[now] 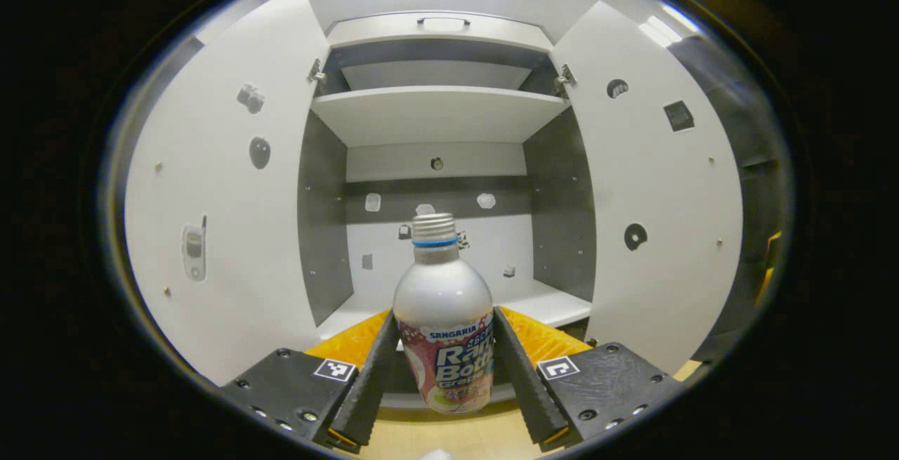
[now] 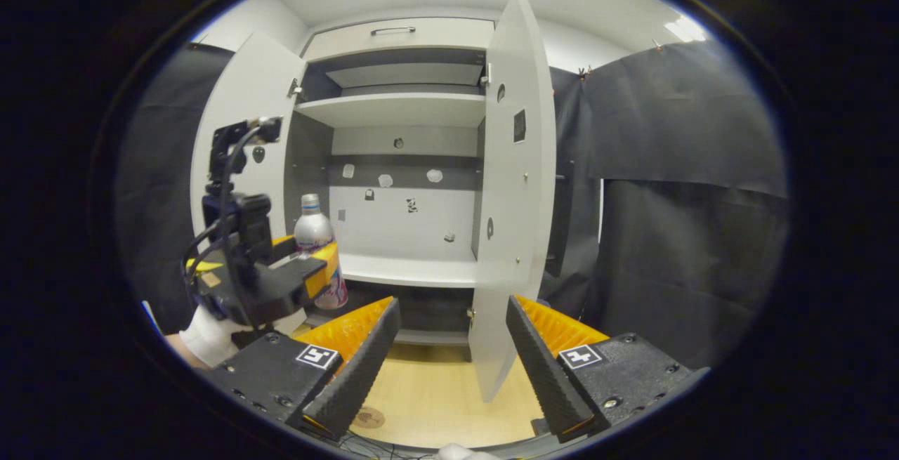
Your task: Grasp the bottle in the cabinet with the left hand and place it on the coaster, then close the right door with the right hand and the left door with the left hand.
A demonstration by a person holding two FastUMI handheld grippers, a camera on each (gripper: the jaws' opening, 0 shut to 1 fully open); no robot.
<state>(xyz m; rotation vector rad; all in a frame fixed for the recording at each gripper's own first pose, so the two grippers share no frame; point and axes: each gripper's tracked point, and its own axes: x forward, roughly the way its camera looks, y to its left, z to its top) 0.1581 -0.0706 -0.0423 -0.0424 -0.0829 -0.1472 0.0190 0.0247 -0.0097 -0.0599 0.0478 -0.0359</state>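
Observation:
A silver bottle (image 1: pixel 442 333) with a pink label and screw cap stands upright between my left gripper's (image 1: pixel 443 314) fingers, which are shut on its body. It hangs in front of the open white cabinet (image 1: pixel 435 112), above the wooden tabletop (image 1: pixel 449 439). In the right gripper view the same bottle (image 2: pixel 314 232) and left gripper (image 2: pixel 309 270) show at the left, before the cabinet's left side. My right gripper (image 2: pixel 452 301) is open and holds nothing. It faces the edge of the open right door (image 2: pixel 513 200). A small round coaster (image 2: pixel 369 417) lies on the table near its left finger.
The left door (image 1: pixel 225 200) and the right door (image 1: pixel 660 186) both stand wide open. Inside, the cabinet's upper shelf (image 2: pixel 393 109) and lower shelf (image 2: pixel 414 270) carry nothing. Black cloth (image 2: pixel 681 200) hangs to the right. A gloved hand (image 2: pixel 204 337) holds the left gripper.

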